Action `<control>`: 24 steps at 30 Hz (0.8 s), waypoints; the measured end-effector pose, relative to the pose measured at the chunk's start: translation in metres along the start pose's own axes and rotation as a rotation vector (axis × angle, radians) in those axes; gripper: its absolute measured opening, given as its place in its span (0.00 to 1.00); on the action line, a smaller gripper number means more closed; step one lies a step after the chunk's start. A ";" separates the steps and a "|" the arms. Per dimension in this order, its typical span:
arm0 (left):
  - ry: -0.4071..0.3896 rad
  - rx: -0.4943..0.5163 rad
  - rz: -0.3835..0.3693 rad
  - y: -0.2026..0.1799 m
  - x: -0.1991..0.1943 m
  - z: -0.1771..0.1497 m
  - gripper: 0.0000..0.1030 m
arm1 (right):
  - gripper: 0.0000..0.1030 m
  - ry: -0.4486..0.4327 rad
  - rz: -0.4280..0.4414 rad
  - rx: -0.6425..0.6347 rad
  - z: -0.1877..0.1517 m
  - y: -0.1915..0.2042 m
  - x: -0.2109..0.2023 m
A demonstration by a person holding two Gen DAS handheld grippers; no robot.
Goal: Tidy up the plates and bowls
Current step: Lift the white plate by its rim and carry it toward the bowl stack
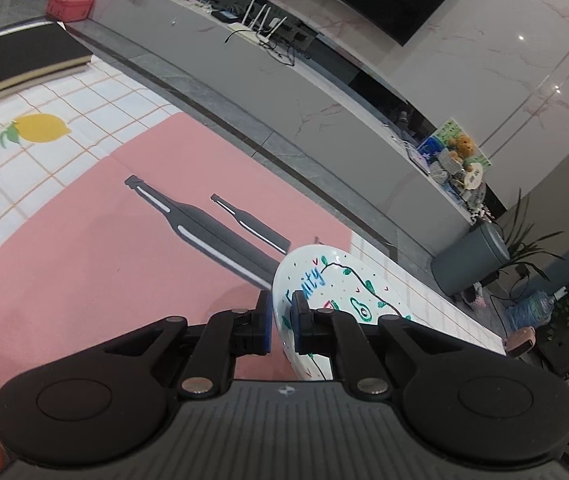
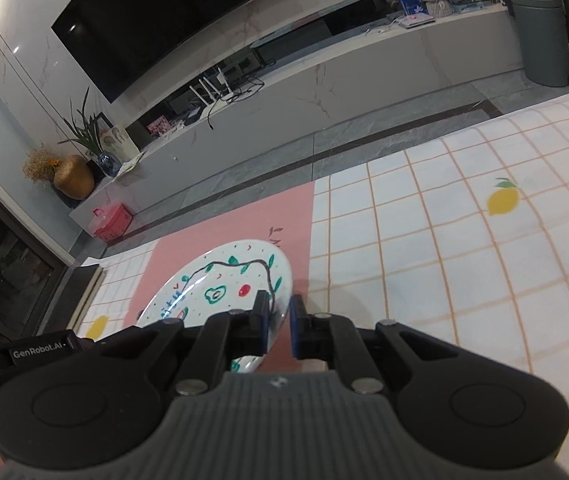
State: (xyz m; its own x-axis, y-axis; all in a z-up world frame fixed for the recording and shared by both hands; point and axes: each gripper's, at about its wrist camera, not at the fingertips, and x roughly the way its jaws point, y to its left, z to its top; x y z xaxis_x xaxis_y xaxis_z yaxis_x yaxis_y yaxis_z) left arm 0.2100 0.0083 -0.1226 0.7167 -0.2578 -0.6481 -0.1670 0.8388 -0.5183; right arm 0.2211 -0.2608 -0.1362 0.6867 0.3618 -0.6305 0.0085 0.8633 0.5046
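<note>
While both jaws clamp opposite rims of the avocado-print plate [image 1: 336,300] | left gripper [image 1: 280,320], right gripper [image 2: 278,326] | plate aloft, unplaced; no bowls visible.

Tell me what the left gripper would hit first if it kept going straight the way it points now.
Probably the pink mat with its printed bottles, on the floor ahead. The left gripper is clamped on the plate, which travels with it; depth is hard to judge.

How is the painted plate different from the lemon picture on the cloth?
The plate is white with green drawings; the lemon is plain yellow. The plate is a real dish pinched by both grippers, the right gripper at its rim; the lemon is only printed flat on the cloth. Both are roundish.
</note>
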 end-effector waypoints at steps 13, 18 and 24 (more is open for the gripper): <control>0.017 0.055 -0.070 -0.005 -0.094 -0.045 0.10 | 0.08 -0.054 0.020 0.037 -0.059 0.009 -0.115; 0.033 0.089 -0.095 -0.004 -0.119 -0.063 0.10 | 0.08 -0.069 0.023 0.043 -0.085 0.009 -0.150; 0.086 0.112 -0.119 0.005 -0.133 -0.090 0.10 | 0.08 -0.063 0.018 0.063 -0.117 -0.001 -0.179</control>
State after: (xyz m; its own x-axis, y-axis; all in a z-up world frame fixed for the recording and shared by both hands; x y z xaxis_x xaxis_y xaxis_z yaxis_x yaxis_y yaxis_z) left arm 0.0532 0.0038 -0.0893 0.6659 -0.3944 -0.6333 -0.0044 0.8467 -0.5320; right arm 0.0130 -0.2855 -0.0933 0.7312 0.3524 -0.5841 0.0401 0.8325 0.5525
